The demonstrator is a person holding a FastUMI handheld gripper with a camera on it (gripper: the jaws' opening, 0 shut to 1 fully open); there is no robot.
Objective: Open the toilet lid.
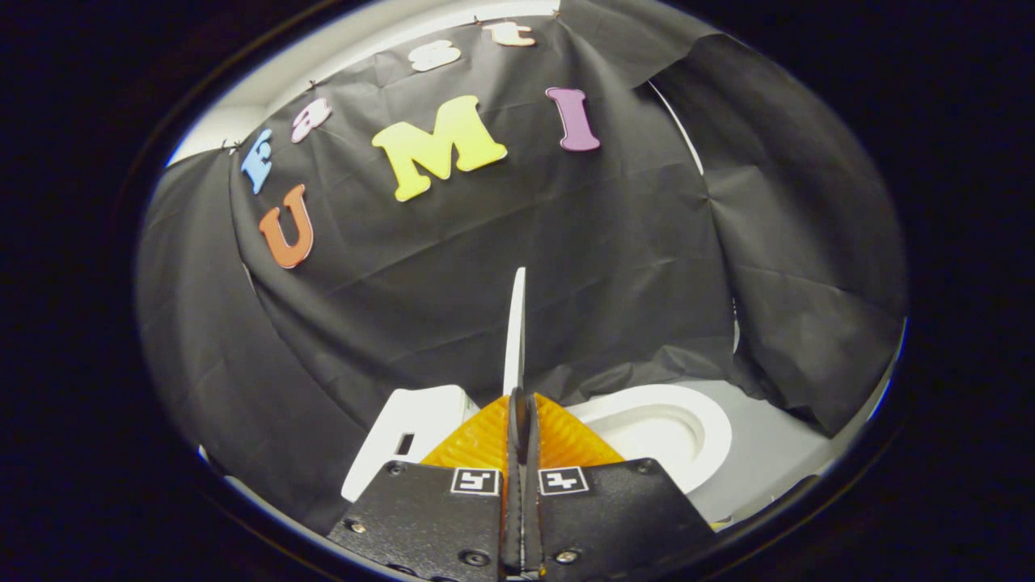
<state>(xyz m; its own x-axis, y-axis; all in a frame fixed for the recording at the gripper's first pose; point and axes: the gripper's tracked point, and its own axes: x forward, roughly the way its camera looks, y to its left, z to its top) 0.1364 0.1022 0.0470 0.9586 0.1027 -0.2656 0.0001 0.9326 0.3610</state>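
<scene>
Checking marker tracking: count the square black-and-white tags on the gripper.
2. One tag sits on the left finger's base, the other tag on the right, flanking the gripper shut on the raised toilet lid. Others may be hidden.

Gripper: black screwed plates, square markers, orange ribbing.

The gripper sat nearest, its two fingers closed together on the lower edge of the toilet lid, which stood upright on edge just beyond them. The toilet tank lay left of the lid, the seat and bowl right. The booth wall hung behind all.
</scene>
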